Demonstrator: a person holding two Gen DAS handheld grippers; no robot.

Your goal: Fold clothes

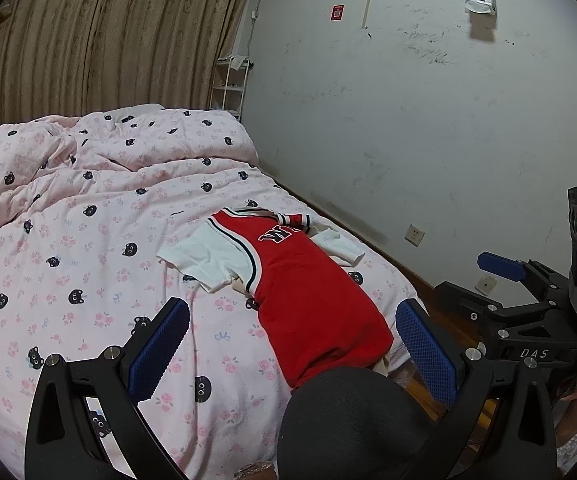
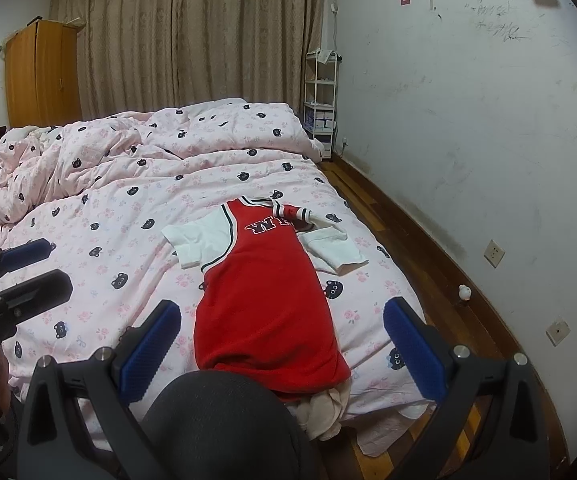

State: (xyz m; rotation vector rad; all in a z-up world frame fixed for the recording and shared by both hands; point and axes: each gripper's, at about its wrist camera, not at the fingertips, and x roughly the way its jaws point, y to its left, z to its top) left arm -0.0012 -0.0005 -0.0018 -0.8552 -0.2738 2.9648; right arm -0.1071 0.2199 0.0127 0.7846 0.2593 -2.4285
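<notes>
A red jersey with white sleeves (image 1: 308, 280) lies flat and face up on the pink bed, its hem near the foot edge; it also shows in the right wrist view (image 2: 264, 300). One white sleeve (image 2: 196, 240) spreads left, the other (image 2: 334, 248) right. A beige garment (image 2: 324, 408) pokes out under the hem. My left gripper (image 1: 292, 350) is open and empty, hovering above the hem. My right gripper (image 2: 280, 348) is open and empty, also above the hem. The right gripper shows at the right of the left wrist view (image 1: 504, 276), and the left gripper at the left of the right wrist view (image 2: 28, 268).
The pink cat-print duvet (image 2: 128, 208) covers the bed and is bunched at the far end (image 2: 68, 148). A white wall (image 2: 468, 120) and wooden floor strip (image 2: 428, 264) run along the right. A white shelf (image 2: 320, 96) and wooden wardrobe (image 2: 40, 76) stand far back.
</notes>
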